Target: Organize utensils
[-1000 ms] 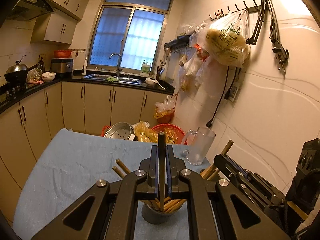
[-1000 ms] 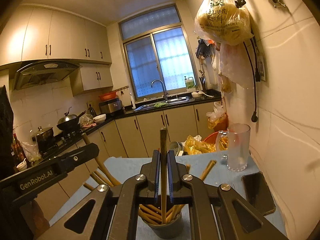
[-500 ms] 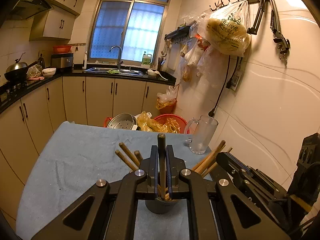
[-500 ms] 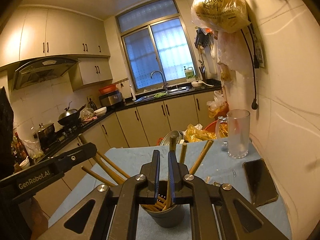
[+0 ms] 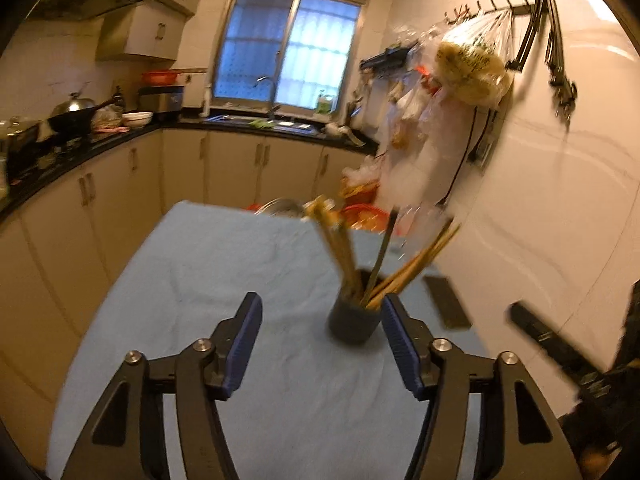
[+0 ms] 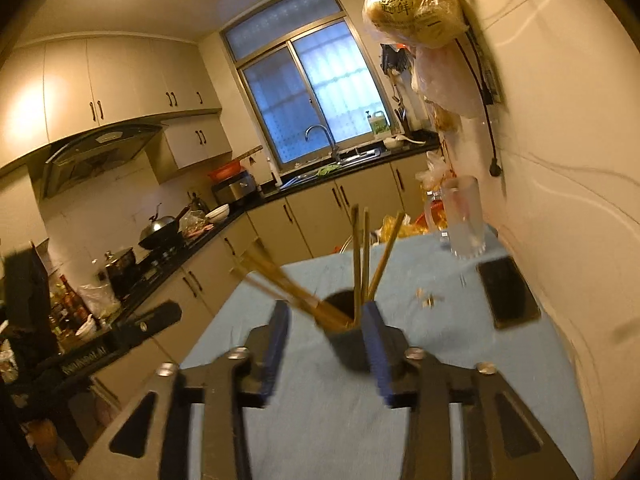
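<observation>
Wooden chopsticks [image 5: 344, 252] stand fanned in a dark cup [image 5: 354, 318] on the blue-covered worktop [image 5: 224, 264], just ahead of my left tool [image 5: 320, 338] and my right tool [image 6: 326, 334]. Both tools gape wide, holding nothing. A phone [image 6: 506, 294] lies right of the cup.

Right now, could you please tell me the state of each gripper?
Left gripper: open, holding nothing.
Right gripper: open, holding nothing; the chopsticks stand in the cup.
</observation>
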`<control>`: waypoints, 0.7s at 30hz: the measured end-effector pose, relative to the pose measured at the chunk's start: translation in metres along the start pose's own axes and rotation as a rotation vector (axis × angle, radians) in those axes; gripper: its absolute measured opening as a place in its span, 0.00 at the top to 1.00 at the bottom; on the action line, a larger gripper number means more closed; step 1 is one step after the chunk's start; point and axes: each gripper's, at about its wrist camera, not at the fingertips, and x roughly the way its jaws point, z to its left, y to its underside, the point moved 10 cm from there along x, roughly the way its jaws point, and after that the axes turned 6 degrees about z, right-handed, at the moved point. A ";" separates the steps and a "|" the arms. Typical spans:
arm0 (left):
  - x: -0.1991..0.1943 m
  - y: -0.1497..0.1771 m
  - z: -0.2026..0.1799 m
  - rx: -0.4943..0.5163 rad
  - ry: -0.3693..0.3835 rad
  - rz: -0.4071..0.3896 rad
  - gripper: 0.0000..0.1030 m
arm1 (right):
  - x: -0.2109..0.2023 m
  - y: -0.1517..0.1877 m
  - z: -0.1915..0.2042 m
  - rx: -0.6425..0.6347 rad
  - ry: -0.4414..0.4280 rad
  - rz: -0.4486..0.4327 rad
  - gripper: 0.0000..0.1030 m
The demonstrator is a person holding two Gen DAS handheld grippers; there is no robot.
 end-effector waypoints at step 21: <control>-0.115 0.074 -0.002 0.072 -0.203 -0.016 0.20 | -0.138 0.074 0.034 -0.108 0.058 -0.036 0.33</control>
